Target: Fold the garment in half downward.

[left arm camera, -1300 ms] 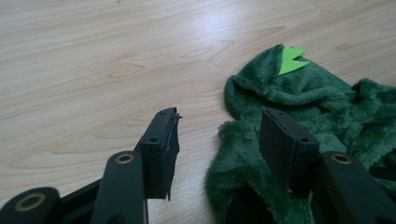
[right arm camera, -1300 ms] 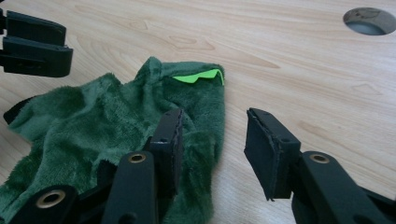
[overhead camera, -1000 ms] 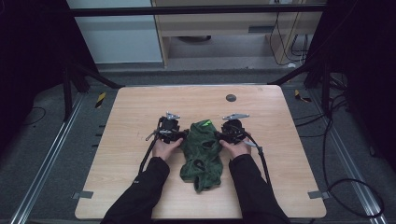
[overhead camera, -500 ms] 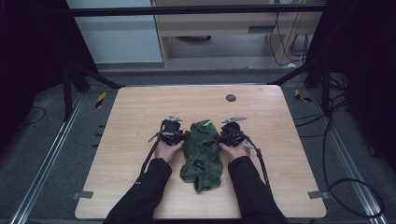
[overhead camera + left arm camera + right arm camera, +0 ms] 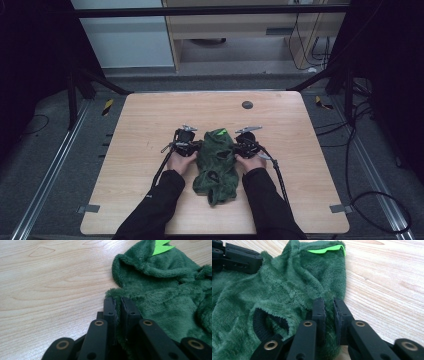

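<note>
A dark green fleece garment [image 5: 217,162] with a bright green felt piece [image 5: 220,132] at its far end lies rumpled on the wooden table [image 5: 150,120]. My left gripper [image 5: 196,146] is shut on the garment's left edge [image 5: 112,293]; its jaws [image 5: 118,305] pinch the fleece. My right gripper [image 5: 236,145] is shut on the right edge, fleece pressed between its jaws [image 5: 329,306]. In the right gripper view the garment [image 5: 274,290] shows a dark ribbed cuff [image 5: 260,325], and the left gripper [image 5: 237,257] lies beyond it.
A small dark round disc [image 5: 247,105] sits on the table toward the far edge. Black cables [image 5: 277,172] trail from the grippers toward the near edge. Metal frame rails [image 5: 45,185] flank the table on both sides.
Both grippers, holding the garment's sides, have moved slightly inward and nearer; the garment's top has bunched a little narrower between them.
</note>
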A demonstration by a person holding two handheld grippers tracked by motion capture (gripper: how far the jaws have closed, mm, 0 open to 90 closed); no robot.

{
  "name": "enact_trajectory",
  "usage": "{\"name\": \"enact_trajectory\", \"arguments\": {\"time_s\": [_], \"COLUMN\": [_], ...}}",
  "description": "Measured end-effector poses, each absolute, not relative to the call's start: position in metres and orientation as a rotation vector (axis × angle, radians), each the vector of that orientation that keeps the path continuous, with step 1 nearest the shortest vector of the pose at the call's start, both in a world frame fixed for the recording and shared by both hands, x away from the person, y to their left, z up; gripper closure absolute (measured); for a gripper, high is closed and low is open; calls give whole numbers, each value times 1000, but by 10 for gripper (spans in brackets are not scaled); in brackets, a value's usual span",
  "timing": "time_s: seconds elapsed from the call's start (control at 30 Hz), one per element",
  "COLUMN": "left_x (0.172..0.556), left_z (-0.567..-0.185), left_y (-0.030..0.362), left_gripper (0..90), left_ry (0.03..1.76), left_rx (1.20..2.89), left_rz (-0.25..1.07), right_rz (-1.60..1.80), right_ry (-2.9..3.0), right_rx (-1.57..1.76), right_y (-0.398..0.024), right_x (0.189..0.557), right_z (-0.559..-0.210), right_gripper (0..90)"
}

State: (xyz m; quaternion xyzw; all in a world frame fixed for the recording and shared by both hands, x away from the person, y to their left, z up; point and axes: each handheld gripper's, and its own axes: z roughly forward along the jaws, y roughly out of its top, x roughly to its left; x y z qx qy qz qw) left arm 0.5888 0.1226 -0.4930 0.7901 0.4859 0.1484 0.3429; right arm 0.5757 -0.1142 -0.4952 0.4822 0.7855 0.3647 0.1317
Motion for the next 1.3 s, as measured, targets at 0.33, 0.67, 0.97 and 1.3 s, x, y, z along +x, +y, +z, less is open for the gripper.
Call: {"name": "enact_trajectory", "arguments": {"time_s": [0.33,0.67,0.97,1.3], "left_x": [588,579,564,548], "left_z": [-485,-464,-442,-425], "left_y": [127,132,136,139], "left_gripper": [888,891,892,893], "left_ry": [1248,1200,1141,1095], "left_rx": [2042,2011,1985,1966], "left_rz": [365,371,390,401], "right_rz": [1101,1167,1214,1239], "right_ry": [2250,2224,2208,2217], "right_rx": [1375,1322,1280,1200], "right_y": [-116,-118,-122,-123], "right_x": [573,568,561,550], "right_z": [-485,-468,-454,-437], "right_gripper": [841,841,840,840]}}
